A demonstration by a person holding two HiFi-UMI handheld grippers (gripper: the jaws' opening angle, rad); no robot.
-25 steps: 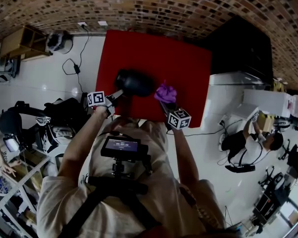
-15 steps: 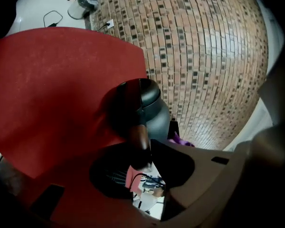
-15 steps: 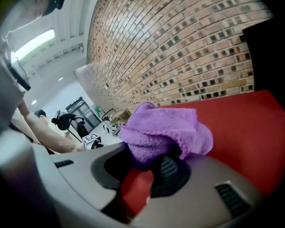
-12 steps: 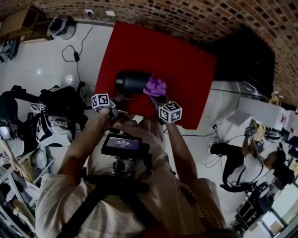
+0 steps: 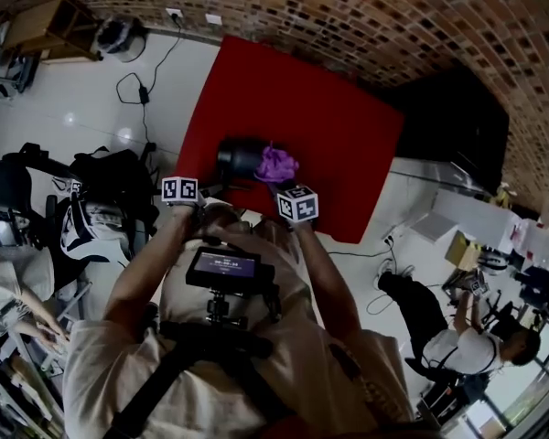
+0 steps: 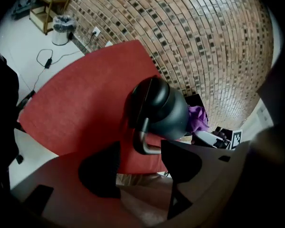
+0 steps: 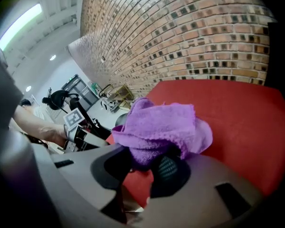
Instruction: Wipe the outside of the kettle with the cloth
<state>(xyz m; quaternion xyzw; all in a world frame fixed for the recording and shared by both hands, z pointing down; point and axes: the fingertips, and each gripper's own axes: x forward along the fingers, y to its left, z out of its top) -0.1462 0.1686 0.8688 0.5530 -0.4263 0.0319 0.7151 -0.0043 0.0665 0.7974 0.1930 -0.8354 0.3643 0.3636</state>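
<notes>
Counts: one kettle (image 6: 164, 106), one cloth (image 7: 159, 127), two hand-held grippers, one red table (image 5: 334, 131).
Left gripper (image 6: 140, 163): its jaws stood wide apart, having just been opening. The kettle's handle (image 6: 143, 144) sat in line with the gap at the fingertips, and neither pad pressed on it.
Right gripper (image 7: 142, 167): its jaws were clamped on the bunched purple cloth.
Change: a second earlier the cloth hung beside the kettle with a gap between them. Now it lay against the kettle's side, and the two marker cubes had come closer together.
Kettle look: dark, matte and rounded, with a bent grey handle.
Kettle place: on the red table, just ahead of the left gripper's jaws, with its handle toward them. It was directly beyond the cloth held in the right gripper.
</notes>
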